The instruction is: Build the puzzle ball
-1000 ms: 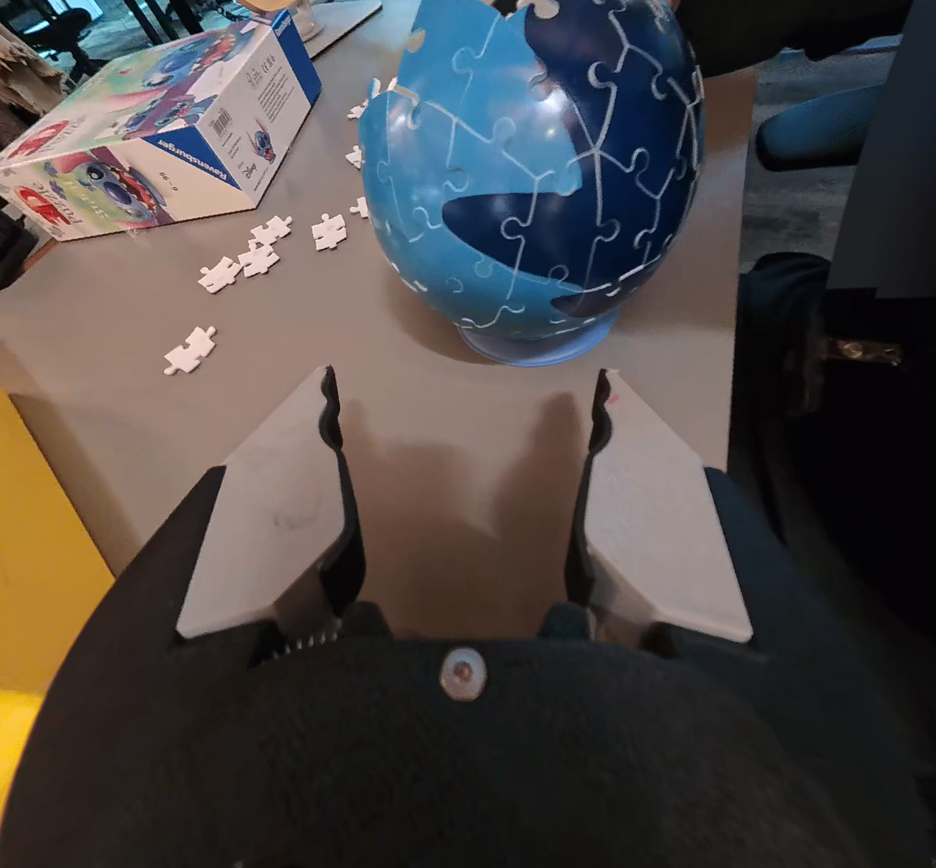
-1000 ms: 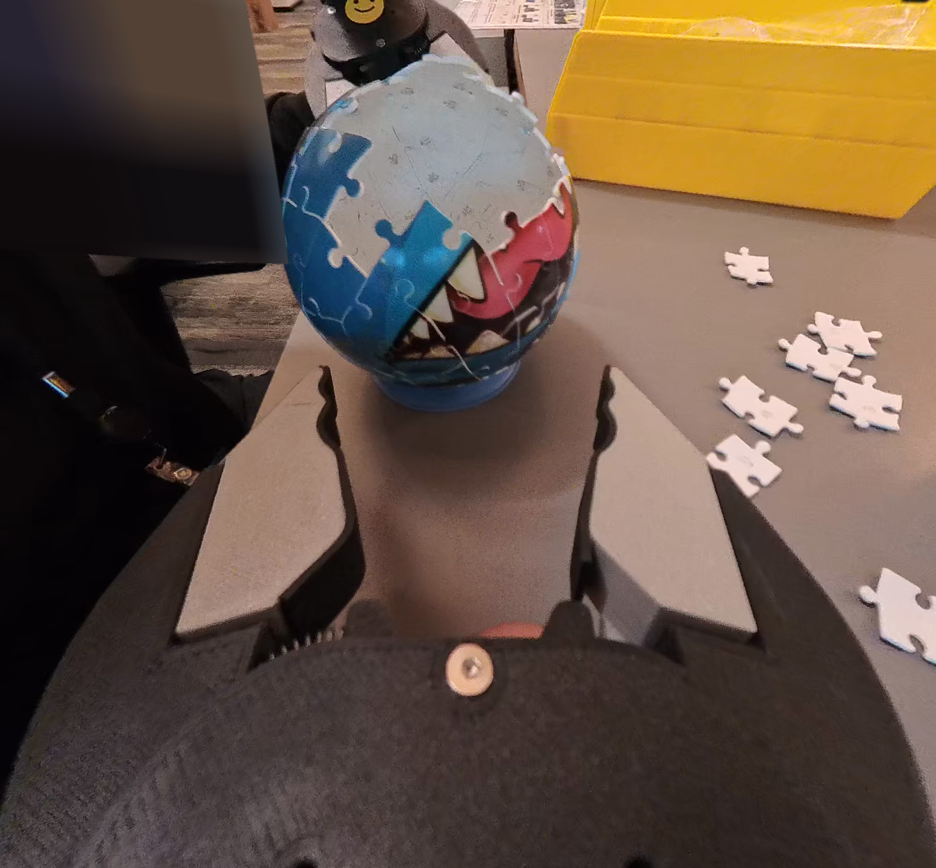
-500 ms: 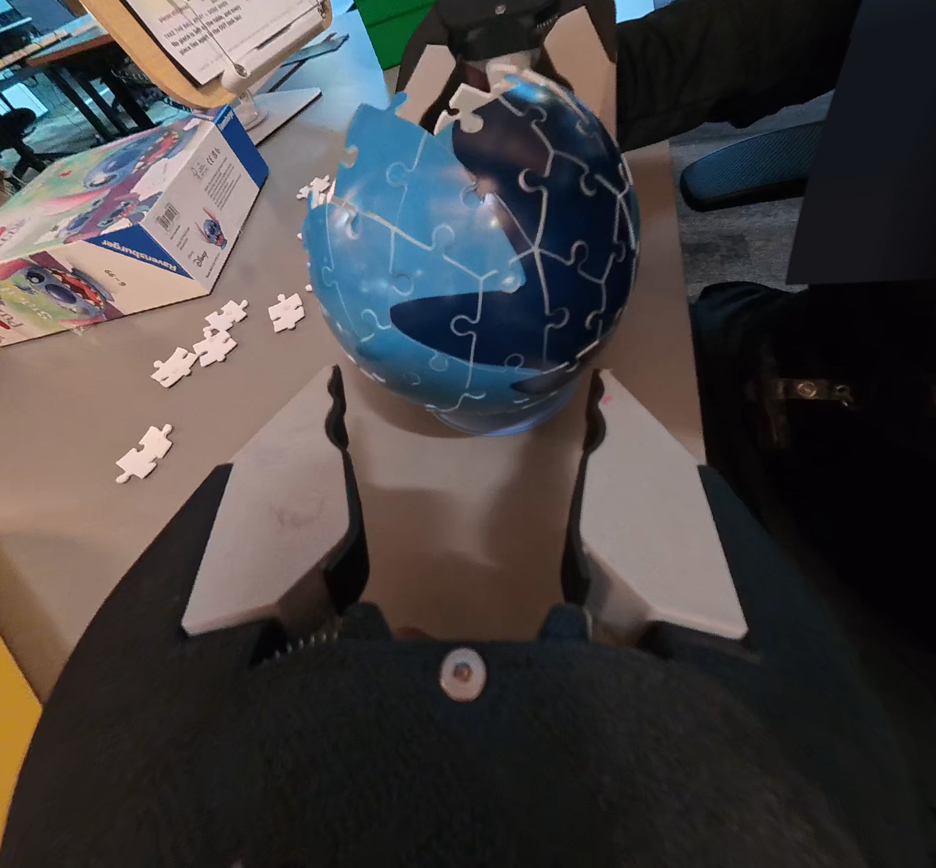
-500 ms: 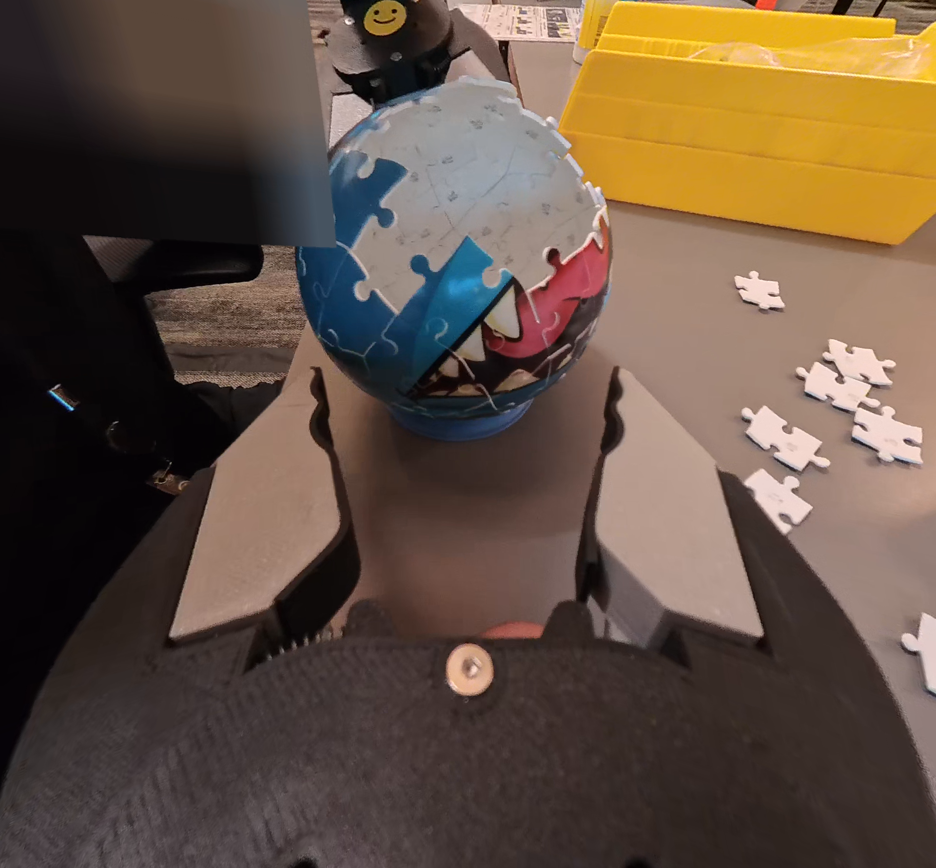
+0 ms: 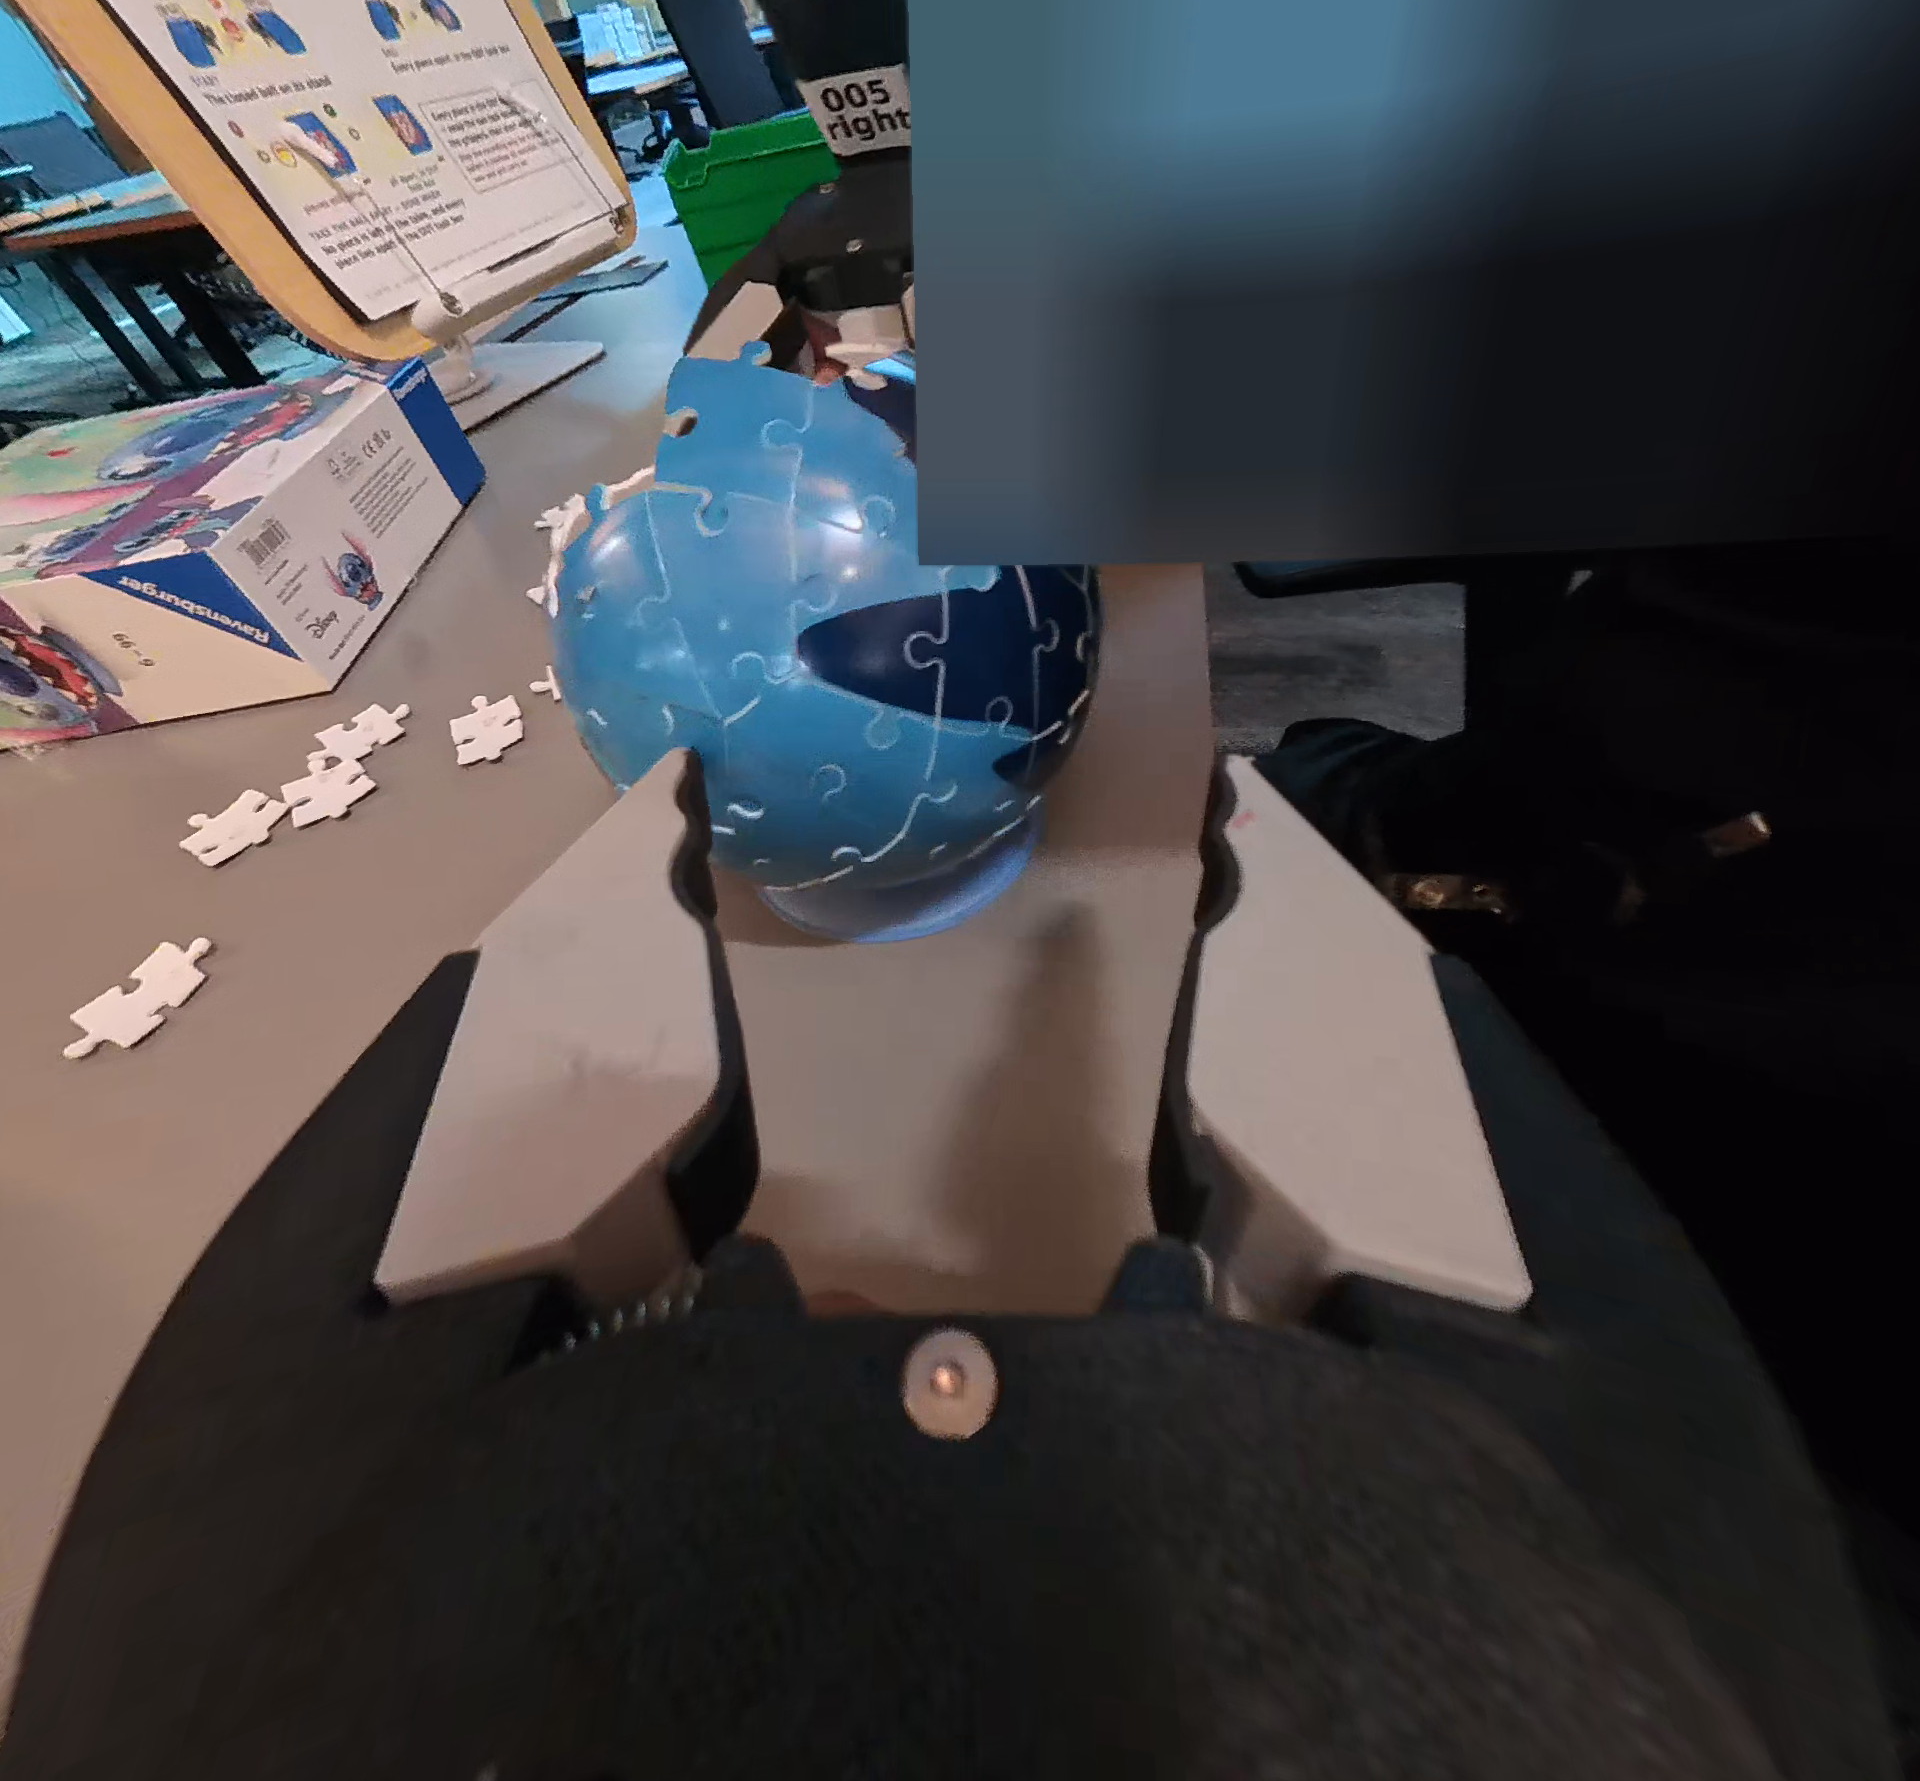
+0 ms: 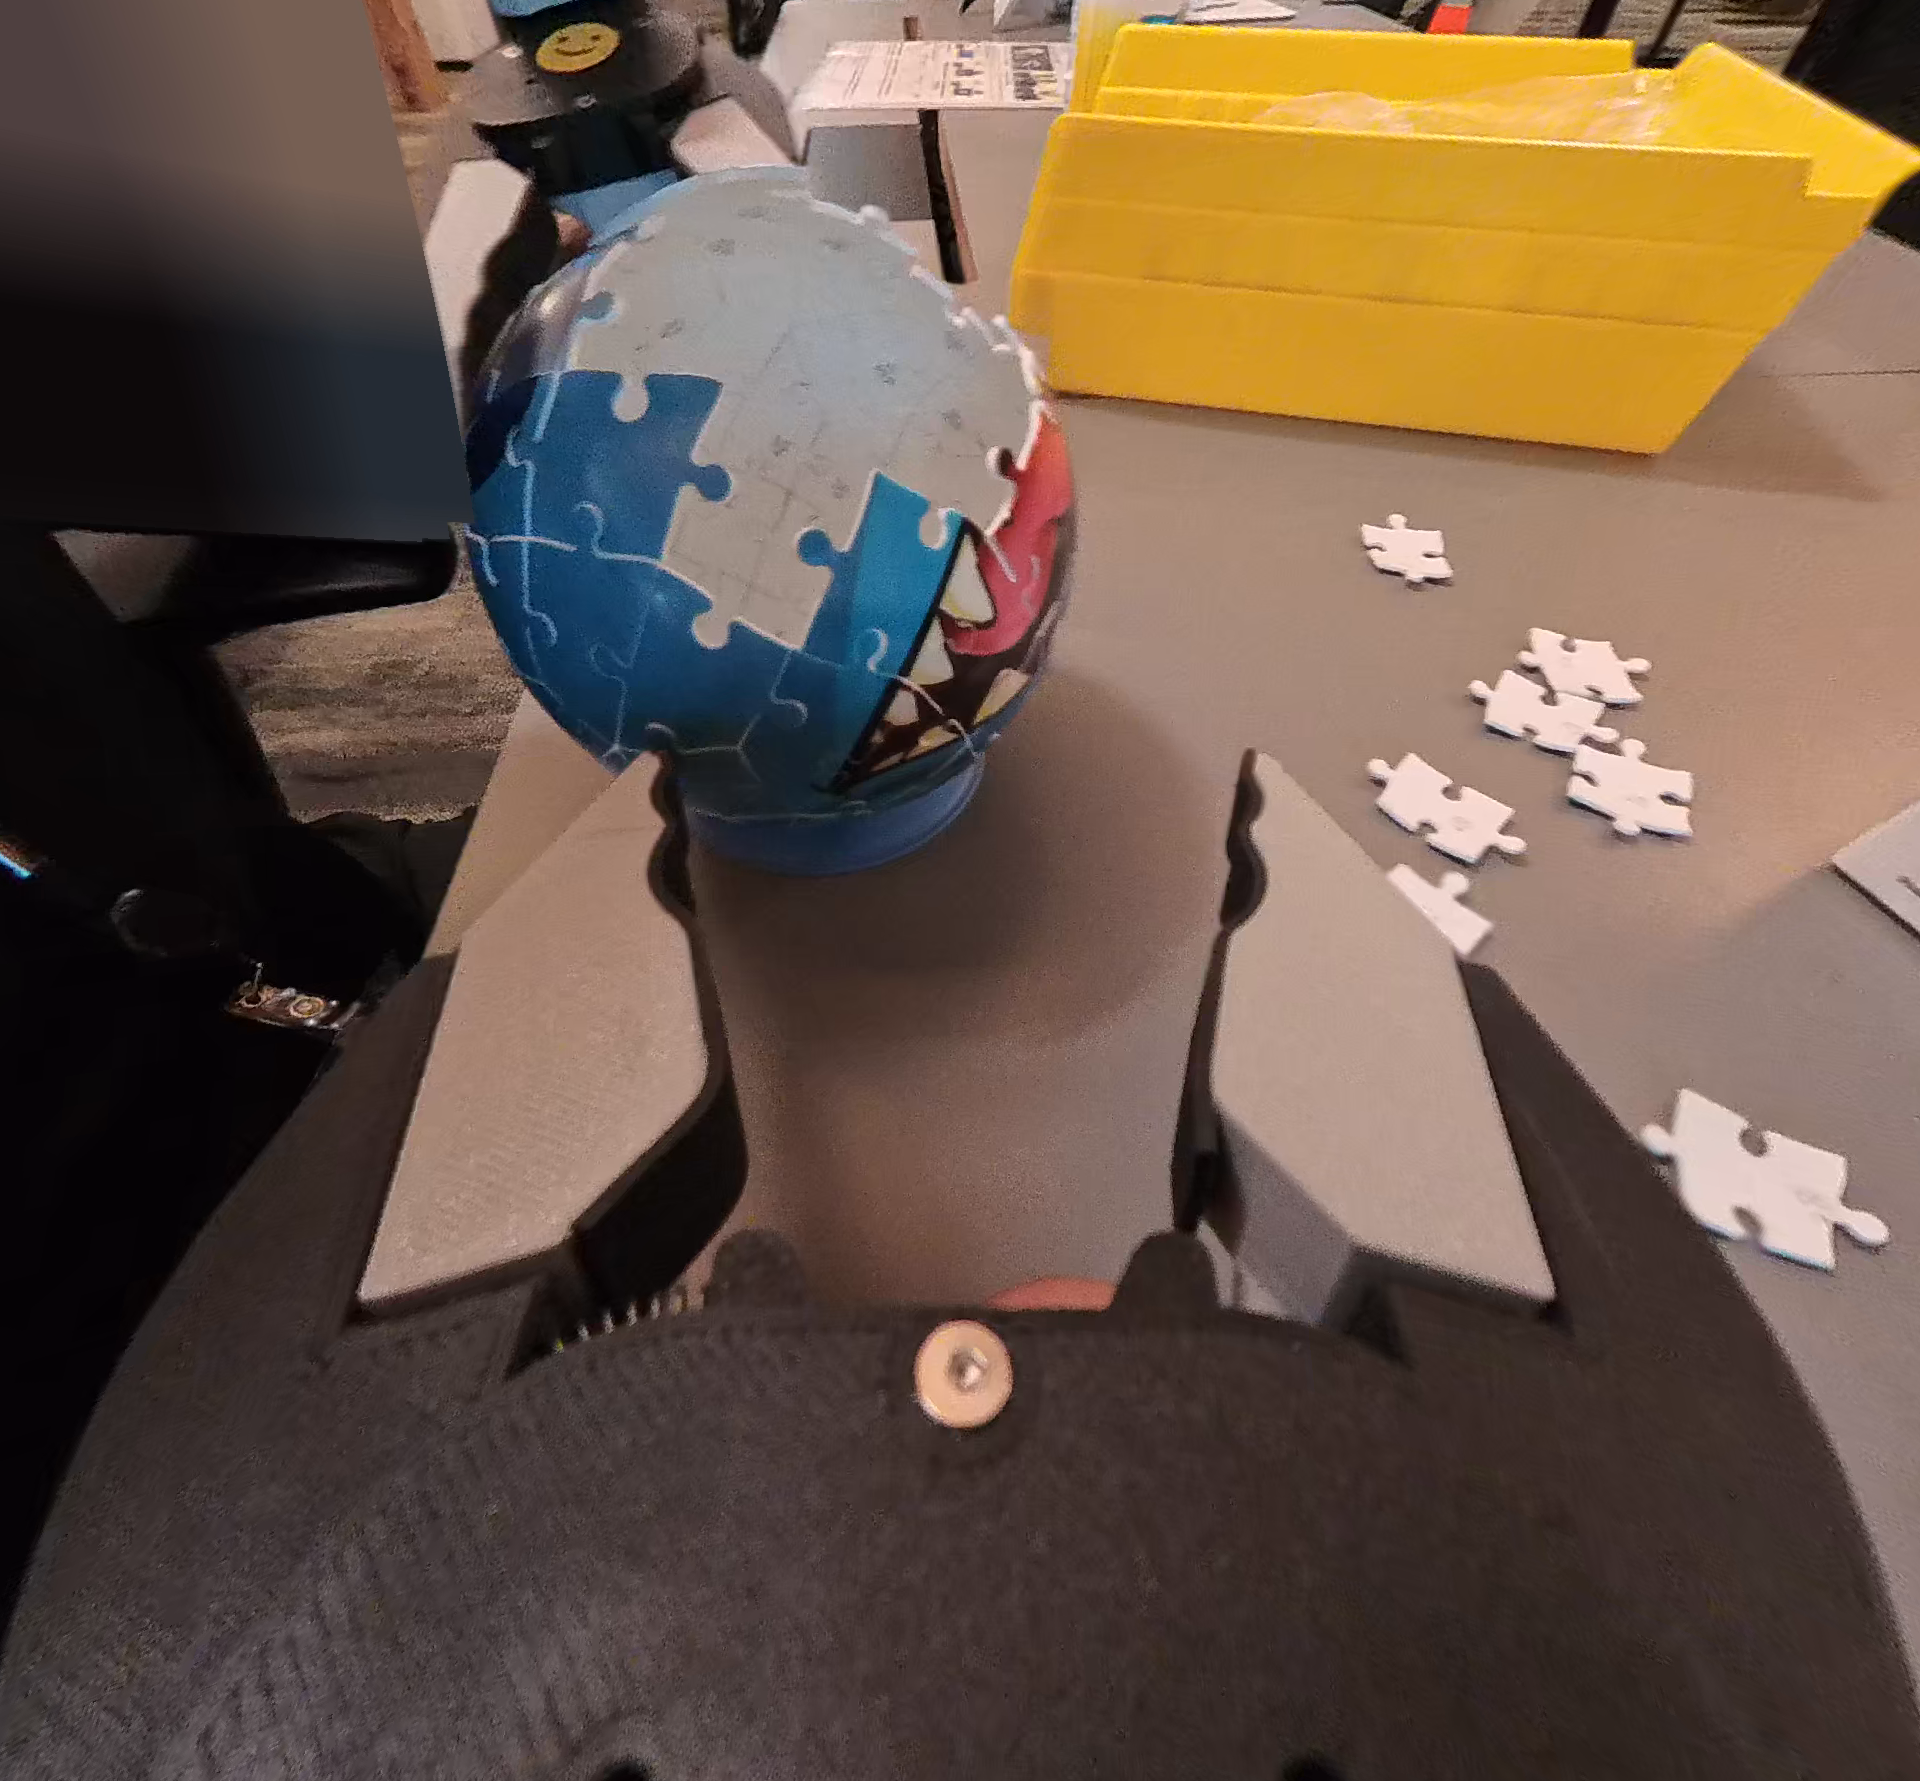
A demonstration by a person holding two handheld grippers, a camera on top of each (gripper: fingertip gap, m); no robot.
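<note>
A partly built blue puzzle ball (image 5: 810, 671) stands on a blue ring stand (image 5: 894, 905) on the grey table (image 5: 312, 952). Its top is open, with the grey inner side of pieces showing in the right wrist view (image 6: 769, 526). My left gripper (image 5: 945, 796) is open and empty, its fingertips just short of the ball's base. My right gripper (image 6: 951, 796) is open and empty on the ball's opposite side, its left fingertip (image 6: 665, 796) by the stand (image 6: 831, 838). Several loose white pieces (image 5: 322, 775) lie on the table, also in the right wrist view (image 6: 1558, 723).
The puzzle box (image 5: 208, 547) and an instruction board on a stand (image 5: 343, 100) are at the left. A yellow bin (image 6: 1403, 225) stands behind the loose pieces. A green crate (image 5: 748, 193) is farther back. The table edge and a person's dark clothing (image 5: 1610, 900) are beside the ball.
Both grippers have moved in closer to the ball from opposite sides and tilted lower. The right gripper has shifted right, so the ball sits left of its centre. Both stay open.
</note>
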